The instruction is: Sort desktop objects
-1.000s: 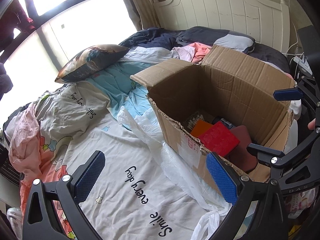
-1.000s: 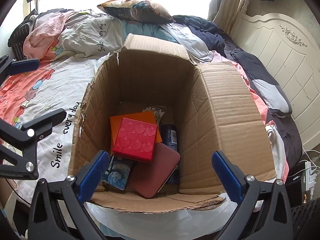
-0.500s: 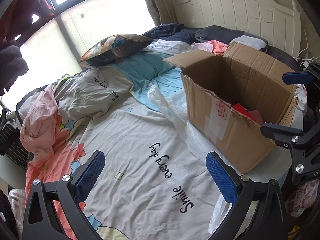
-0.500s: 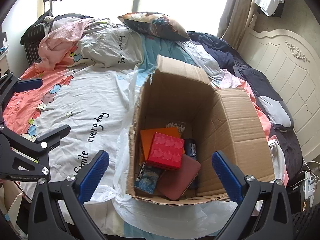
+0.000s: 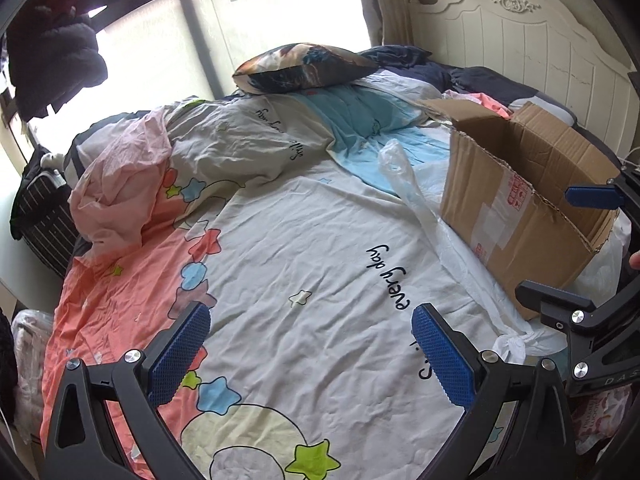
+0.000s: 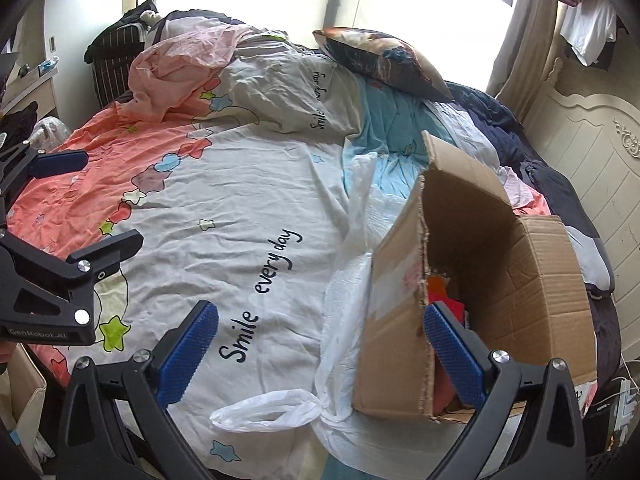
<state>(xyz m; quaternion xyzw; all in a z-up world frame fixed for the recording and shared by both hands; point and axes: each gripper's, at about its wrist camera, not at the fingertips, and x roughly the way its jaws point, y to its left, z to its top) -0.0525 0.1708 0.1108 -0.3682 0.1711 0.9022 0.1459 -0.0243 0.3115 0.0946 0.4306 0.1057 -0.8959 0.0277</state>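
Observation:
An open cardboard box [image 5: 520, 216] stands on the bed at the right; it also shows in the right wrist view [image 6: 516, 280]. Red and orange items [image 6: 444, 294] show just inside its torn edge; the rest of its contents are hidden. My left gripper [image 5: 312, 356] is open and empty over the printed bedsheet, left of the box. My right gripper [image 6: 320, 352] is open and empty, its right finger near the box's near corner; it also shows at the right edge of the left wrist view [image 5: 576, 252].
A white plastic bag [image 6: 344, 320] lies under and beside the box. A dark patterned pillow [image 5: 304, 66] lies at the back near the window. Crumpled pink bedding [image 5: 120, 184] sits at the left. A white headboard [image 5: 540, 40] is at the right.
Both grippers have pulled back and swung left, away from the box. The box has shifted to the right in both views and its contents are now mostly out of sight.

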